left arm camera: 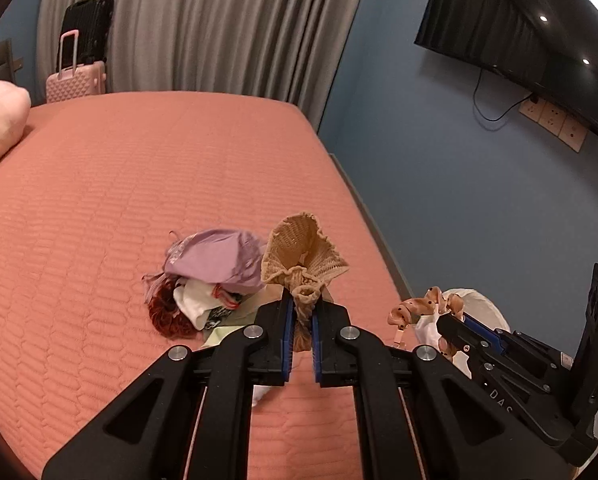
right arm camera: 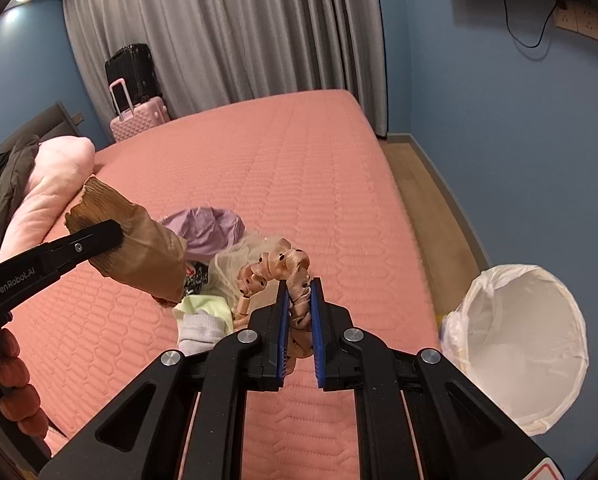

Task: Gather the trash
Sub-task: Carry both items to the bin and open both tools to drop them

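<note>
My left gripper is shut on a tan knitted cloth and holds it above the pink bed. The cloth also shows in the right wrist view. My right gripper is shut on a peach dotted scrunchie, also above the bed; it shows in the left wrist view. A pile of small items lies on the bed: a purple cloth, a red scrunchie, white and pale green pieces. A bin with a white liner stands on the floor right of the bed.
A pink pillow and a dark jacket lie at the bed's head. Pink and black suitcases stand by the grey curtain. A TV hangs on the blue wall. A wooden floor strip runs beside the bed.
</note>
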### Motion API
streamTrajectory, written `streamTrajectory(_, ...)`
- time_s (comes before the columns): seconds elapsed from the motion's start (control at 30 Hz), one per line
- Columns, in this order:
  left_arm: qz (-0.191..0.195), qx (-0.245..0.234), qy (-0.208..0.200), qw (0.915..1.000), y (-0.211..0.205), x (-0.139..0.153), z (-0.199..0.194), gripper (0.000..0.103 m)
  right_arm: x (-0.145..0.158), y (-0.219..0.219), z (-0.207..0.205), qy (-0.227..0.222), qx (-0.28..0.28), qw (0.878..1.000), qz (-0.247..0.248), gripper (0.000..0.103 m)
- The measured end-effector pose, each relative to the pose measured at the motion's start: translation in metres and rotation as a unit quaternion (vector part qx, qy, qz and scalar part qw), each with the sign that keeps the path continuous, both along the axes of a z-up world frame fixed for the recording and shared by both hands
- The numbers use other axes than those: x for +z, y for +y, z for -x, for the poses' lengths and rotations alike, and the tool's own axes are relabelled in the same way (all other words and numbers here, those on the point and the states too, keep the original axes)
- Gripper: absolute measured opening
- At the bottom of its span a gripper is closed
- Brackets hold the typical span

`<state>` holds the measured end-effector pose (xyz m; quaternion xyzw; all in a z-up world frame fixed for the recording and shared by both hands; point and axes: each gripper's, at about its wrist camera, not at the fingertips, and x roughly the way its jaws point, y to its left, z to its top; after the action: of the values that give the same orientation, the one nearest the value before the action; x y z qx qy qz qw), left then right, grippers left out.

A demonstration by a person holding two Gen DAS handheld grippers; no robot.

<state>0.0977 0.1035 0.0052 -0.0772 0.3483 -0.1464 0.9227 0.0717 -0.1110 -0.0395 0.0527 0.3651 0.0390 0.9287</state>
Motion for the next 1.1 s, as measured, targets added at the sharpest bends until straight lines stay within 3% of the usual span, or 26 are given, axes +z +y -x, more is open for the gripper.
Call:
streamTrajectory(0.23,0.007,-0.050,-0.032,0.9982,-0.046,0.031,0.011,0.007,0.049,-0.043,0.027,-0.053,-0.031,0.998,0.015,0.009)
streamTrajectory(0.43,0.007,-0.100,-0.051,0.9937,-0.096,0.048,0.021,0.007,0.070,-0.087,0.048,-0.076,-0.067,0.995,0.022,0.009)
streamTrajectory(0.73,0.000,-0.169,-0.053,0.9842,-0.169,0.056,0.028,0.008,0.072,-0.151,0.063,-0.080,-0.123,0.989,0.020,0.010)
streamTrajectory(1.1,0.007,-0.217,-0.044,0.9751,-0.231,0.051,0.025,0.008,0.057,-0.208,0.057,-0.062,-0.170,0.983,0.030,0.011)
